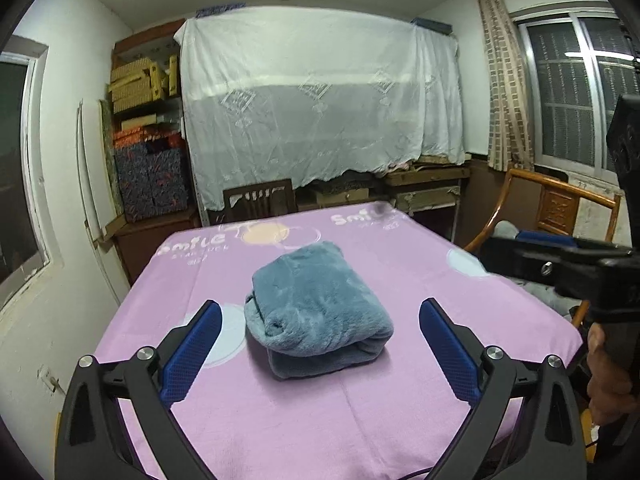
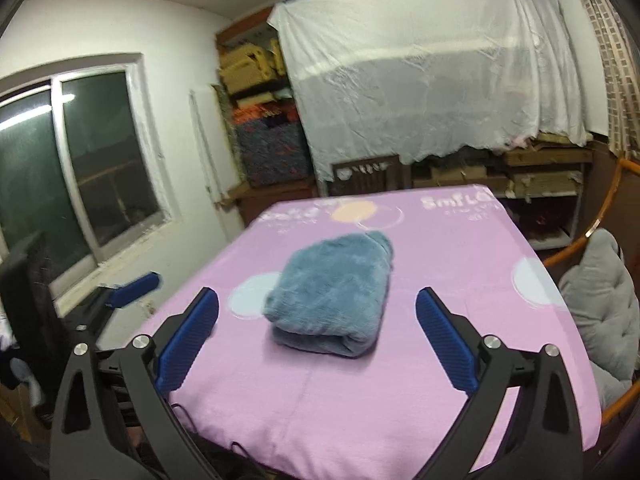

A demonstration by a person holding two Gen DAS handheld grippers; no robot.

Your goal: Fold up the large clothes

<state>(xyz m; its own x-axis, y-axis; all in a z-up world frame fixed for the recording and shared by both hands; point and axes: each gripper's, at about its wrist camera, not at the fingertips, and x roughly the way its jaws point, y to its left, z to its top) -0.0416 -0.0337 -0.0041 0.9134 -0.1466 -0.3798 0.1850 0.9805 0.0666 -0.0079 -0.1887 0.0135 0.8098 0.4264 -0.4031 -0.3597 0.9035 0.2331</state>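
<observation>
Left wrist view: left gripper (image 1: 320, 354), black arms with ribbed blue pads, spread wide and empty above a pink printed sheet (image 1: 360, 420); beyond it, untouched, a plush blue-grey garment (image 1: 316, 312) folded into a thick rounded bundle mid-table; the right gripper (image 1: 560, 264) at the frame's right edge, cut off, its opening not readable there. Right wrist view: right gripper (image 2: 318, 344) likewise wide and empty, the same folded garment (image 2: 334, 292) between its pads but clear of them; image slightly blurred, a grey quilted cushion, possibly, (image 2: 600, 300) at right.
</observation>
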